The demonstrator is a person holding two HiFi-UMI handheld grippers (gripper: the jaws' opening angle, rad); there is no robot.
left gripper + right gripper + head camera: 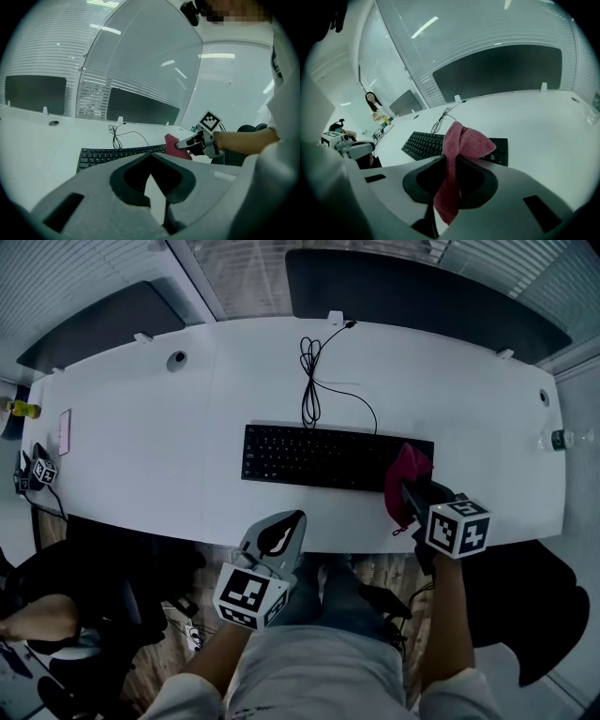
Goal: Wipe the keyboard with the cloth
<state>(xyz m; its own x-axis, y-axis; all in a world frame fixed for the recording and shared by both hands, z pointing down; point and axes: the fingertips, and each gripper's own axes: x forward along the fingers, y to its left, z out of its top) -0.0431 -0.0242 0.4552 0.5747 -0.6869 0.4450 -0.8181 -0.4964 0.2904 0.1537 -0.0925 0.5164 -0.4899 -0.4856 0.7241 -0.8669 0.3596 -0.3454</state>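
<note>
A black keyboard point(333, 457) lies in the middle of the white desk point(169, 465), its cable point(311, 381) running to the back edge. My right gripper point(411, 495) hovers over the keyboard's right end, shut on a red cloth point(403, 479). In the right gripper view the cloth point(461, 140) bunches above the jaws and hangs down between them, with the keyboard point(424, 143) beyond. My left gripper point(279, 534) is held at the desk's front edge, shut and empty. In the left gripper view the keyboard point(117, 153), the cloth point(173, 142) and the right gripper point(188, 144) show ahead.
At the desk's left end lie a pink phone point(65, 430), a yellow bottle point(23, 410) and a small marker cube point(41, 470). A clear bottle point(562, 439) stands at the right end. A black chair point(539, 615) sits to my right. A person point(375, 107) stands far off.
</note>
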